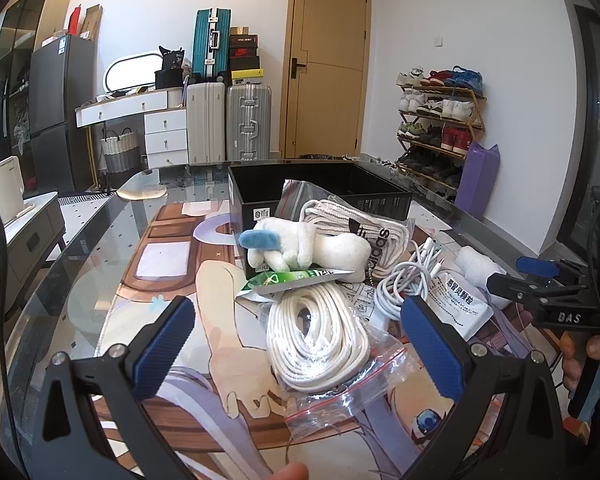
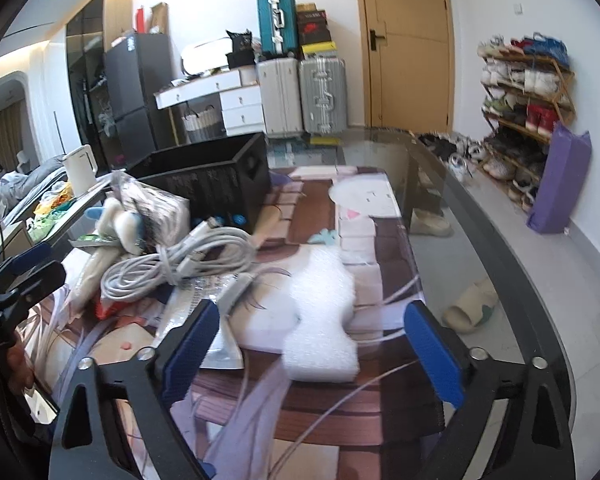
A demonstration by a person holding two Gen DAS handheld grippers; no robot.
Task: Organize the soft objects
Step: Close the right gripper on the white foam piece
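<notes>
Plainly, both jaws gaped empty — left gripper (image 1: 300,344) framed the bagged rope (image 1: 320,340), right gripper (image 2: 312,344) the foam (image 2: 324,320); best pinch each mid-bulk — squarely.

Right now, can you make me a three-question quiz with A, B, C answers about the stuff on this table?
1. Where is the plush toy?
A. inside the black box
B. on the pile, in front of the black box
C. on the floor

2. What colour are the pads of the left gripper?
A. blue
B. red
C. yellow

3. How does the right gripper stand?
A. shut on the cable
B. shut on the foam
C. open, holding nothing

Answers: 1 B, it lies on the packets before the box. 2 A, both pads show blue. 3 C, its jaws stand wide apart around the white foam, not gripping it.
</notes>
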